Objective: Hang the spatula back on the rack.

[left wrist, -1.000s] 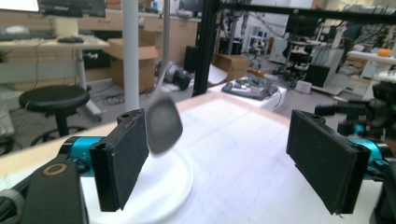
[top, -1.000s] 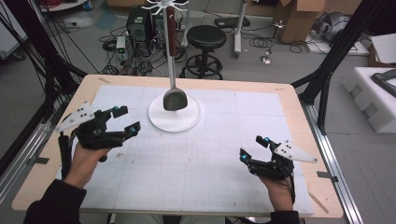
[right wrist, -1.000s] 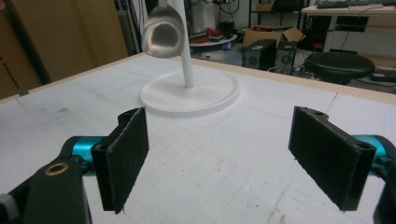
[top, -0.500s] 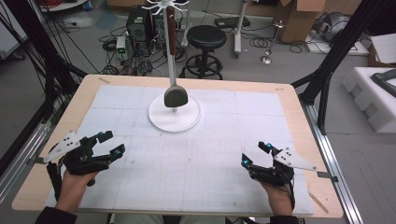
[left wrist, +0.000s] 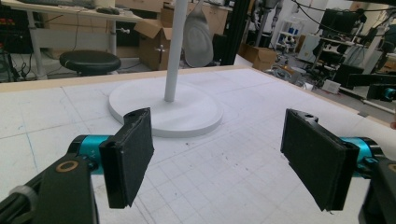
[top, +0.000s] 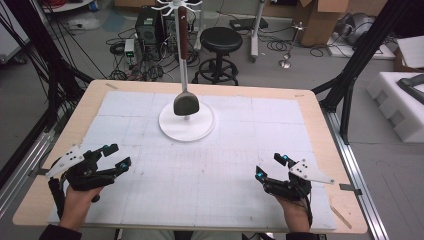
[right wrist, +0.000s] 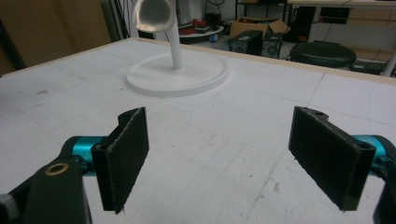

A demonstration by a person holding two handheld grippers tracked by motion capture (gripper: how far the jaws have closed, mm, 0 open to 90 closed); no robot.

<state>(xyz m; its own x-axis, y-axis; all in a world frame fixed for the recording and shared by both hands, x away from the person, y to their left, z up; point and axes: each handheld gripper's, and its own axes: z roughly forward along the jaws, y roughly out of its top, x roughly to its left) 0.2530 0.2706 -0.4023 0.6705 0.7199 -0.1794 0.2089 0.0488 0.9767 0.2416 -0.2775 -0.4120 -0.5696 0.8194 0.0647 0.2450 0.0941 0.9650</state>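
Black pads: we hold the left gripper (top: 114,156) and right gripper (top: 271,166) with jaws apart, clamping nothing.
Spatula: the spatula (top: 185,102) hangs from the white stand (top: 186,121), well apart from both.
Risk: we judge a careless reach could tip the stand.

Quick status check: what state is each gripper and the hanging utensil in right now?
left gripper: open, empty, above the mat.
right gripper: open, empty, above the mat.
spatula: hanging from the stand, blade just above its base.
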